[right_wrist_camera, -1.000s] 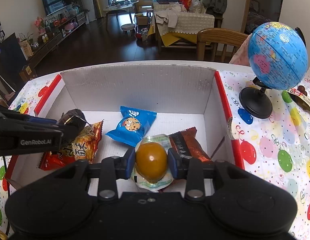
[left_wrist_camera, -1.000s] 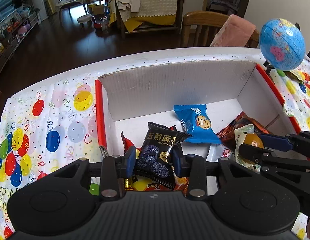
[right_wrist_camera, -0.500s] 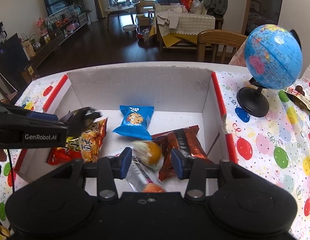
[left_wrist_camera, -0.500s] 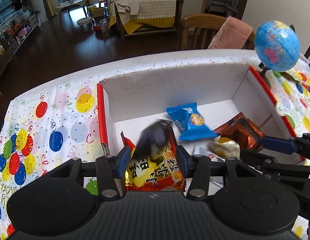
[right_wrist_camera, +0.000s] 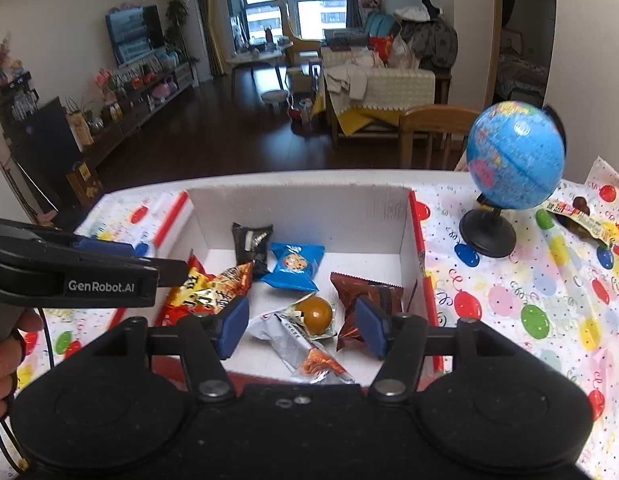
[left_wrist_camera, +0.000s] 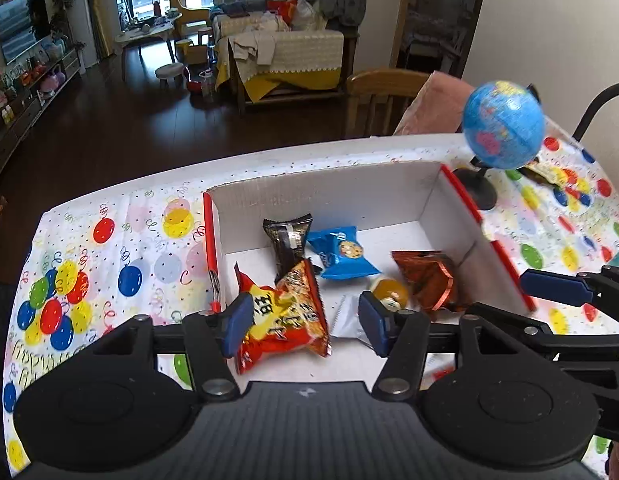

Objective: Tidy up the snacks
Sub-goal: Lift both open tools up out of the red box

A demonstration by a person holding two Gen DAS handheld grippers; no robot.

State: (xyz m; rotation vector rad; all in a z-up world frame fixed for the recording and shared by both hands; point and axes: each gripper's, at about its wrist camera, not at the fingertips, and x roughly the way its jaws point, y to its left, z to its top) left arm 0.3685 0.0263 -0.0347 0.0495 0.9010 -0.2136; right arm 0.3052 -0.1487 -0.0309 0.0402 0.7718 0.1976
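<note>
Snacks are all in the cardboard box (left_wrist_camera: pixel 349 200) now, centre of both views. Both drops are fresh: a second ago the left tool (left_wrist_camera: pixel 305 324) was clamped on the black packet (left_wrist_camera: pixel 287 242) and the right tool (right_wrist_camera: pixel 301 326) on the orange jelly cup (right_wrist_camera: pixel 316 312). Now both tools are apart, holding nothing, pulled up above the box's near edge.

Black packet sits at the back left of the box floor, partly over the red-yellow bag (left_wrist_camera: pixel 283 316). Jelly cup lies mid-floor beside the brown packet (right_wrist_camera: pixel 367 304), resting on a silver wrapper (right_wrist_camera: pixel 297 342). Blue cookie pack (right_wrist_camera: pixel 293 266) hasn't shifted.

My read: two more items are done. One brown wrapper (right_wrist_camera: pixel 581 220) is out on the bench, upper right past the globe (right_wrist_camera: pixel 513 160), likely next for the right tool.
</note>
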